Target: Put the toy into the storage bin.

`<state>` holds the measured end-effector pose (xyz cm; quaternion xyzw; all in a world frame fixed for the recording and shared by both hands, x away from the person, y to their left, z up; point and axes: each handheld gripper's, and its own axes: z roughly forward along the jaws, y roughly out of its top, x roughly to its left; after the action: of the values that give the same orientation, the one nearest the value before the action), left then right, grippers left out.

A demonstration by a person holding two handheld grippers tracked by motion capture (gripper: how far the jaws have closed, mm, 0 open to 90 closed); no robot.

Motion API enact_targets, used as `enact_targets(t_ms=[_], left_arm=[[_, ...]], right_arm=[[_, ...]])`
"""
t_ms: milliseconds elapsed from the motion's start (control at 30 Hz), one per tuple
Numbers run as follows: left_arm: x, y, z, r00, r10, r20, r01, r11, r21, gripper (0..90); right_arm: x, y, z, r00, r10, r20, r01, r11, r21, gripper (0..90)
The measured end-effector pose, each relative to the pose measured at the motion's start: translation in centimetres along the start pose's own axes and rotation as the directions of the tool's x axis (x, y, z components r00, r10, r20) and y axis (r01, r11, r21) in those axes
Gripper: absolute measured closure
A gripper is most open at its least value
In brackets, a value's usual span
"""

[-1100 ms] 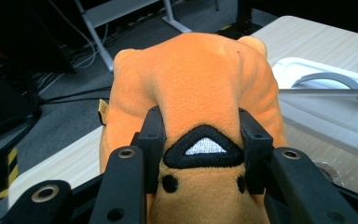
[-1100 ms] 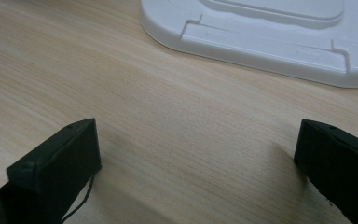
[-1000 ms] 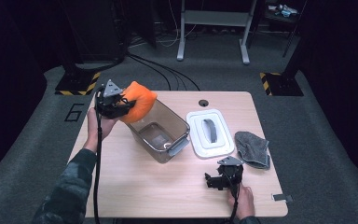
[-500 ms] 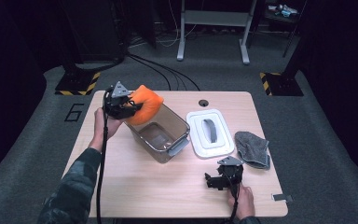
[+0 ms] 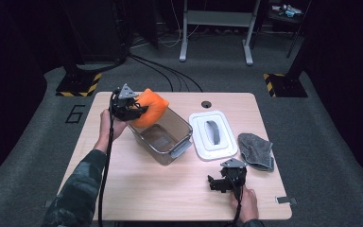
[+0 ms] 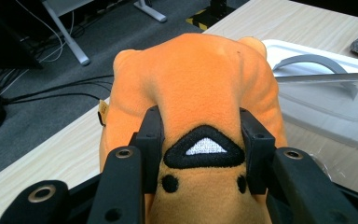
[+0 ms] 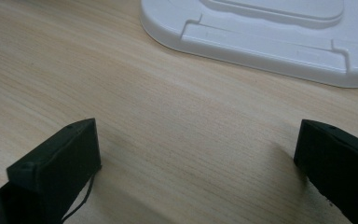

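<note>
Left gripper clamped on the orange plush, right gripper wide apart
The plush hangs over the far-left rim of the clear bin, beside the white lid; the right gripper rests on the table, near the grey cloth

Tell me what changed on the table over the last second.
The left claw, shut on the orange plush toy, carried it rightward and a little down, to the clear bin's far rim. The grip held. The right claw, open on the table, the white lid and grey cloth stayed put.
</note>
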<state>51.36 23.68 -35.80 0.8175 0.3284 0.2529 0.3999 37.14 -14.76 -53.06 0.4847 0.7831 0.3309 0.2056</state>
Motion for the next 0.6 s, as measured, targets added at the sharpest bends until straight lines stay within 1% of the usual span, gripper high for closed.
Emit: enact_targets(t_ms=[33,67,100,167,200,333,367,433,467,533,567,600], left_arm=[[-0.1,0.0,0.1,1.0,-0.005,0.003,0.005,1.0,-0.004,60.2],[0.0,0.0,0.2,0.9999,0.008,0.005,-0.008,1.0,0.004,60.2],[-0.2,0.0,0.3,1.0,-0.004,0.004,0.004,1.0,-0.002,60.1],[-0.1,0.0,0.4,0.9999,0.007,0.008,-0.007,0.9999,0.007,60.1],[-0.2,-0.1,0.5,0.9999,-0.012,0.01,0.012,0.9999,0.0,60.1],[-0.2,-0.1,0.7,0.9998,0.008,0.021,-0.009,0.9998,0.019,59.8],[-0.3,-0.2,0.9,0.9998,0.005,0.019,-0.005,0.9999,0.013,59.8],[-0.3,-0.2,1.0,0.9997,0.009,0.022,-0.01,0.9997,0.021,59.6],[-0.4,-0.2,1.0,0.9997,-0.005,0.025,0.004,0.9998,0.019,59.5],[-0.3,-0.2,1.2,0.9994,0.011,0.032,-0.012,0.9994,0.033,59.2],[-0.4,-0.3,1.3,0.9996,0.009,0.026,-0.01,0.9995,0.029,59.0],[-0.4,-0.3,1.3,0.9994,0.02,0.028,-0.02,0.9992,0.034,58.9]], right_arm=[[0.0,0.0,0.0,1.0,0.001,0.0,-0.001,1.0,0.0,0.0],[0.0,0.0,0.0,1.0,0.001,0.0,-0.001,1.0,0.0,0.0],[0.0,0.0,0.0,1.0,0.001,0.0,-0.001,1.0,0.0,0.0],[0.0,0.0,0.0,1.0,0.0,0.0,0.0,1.0,0.0,0.0],[0.0,0.0,0.0,1.0,0.001,0.0,-0.001,1.0,0.0,0.0],[0.0,0.0,0.0,1.0,0.0,0.0,0.0,1.0,0.0,0.0],[0.0,0.0,0.0,1.0,0.001,0.0,-0.001,1.0,0.0,0.0],[0.0,0.0,0.0,1.0,0.001,0.0,-0.001,1.0,0.0,0.0],[0.0,0.0,0.0,1.0,0.001,0.0,-0.001,1.0,0.0,0.0],[0.0,0.0,0.0,1.0,0.001,0.0,-0.001,1.0,0.0,0.0],[0.0,0.0,0.0,1.0,0.0,0.0,0.0,1.0,0.0,0.0],[0.0,0.0,0.0,1.0,0.0,0.0,0.0,1.0,0.0,0.0]])
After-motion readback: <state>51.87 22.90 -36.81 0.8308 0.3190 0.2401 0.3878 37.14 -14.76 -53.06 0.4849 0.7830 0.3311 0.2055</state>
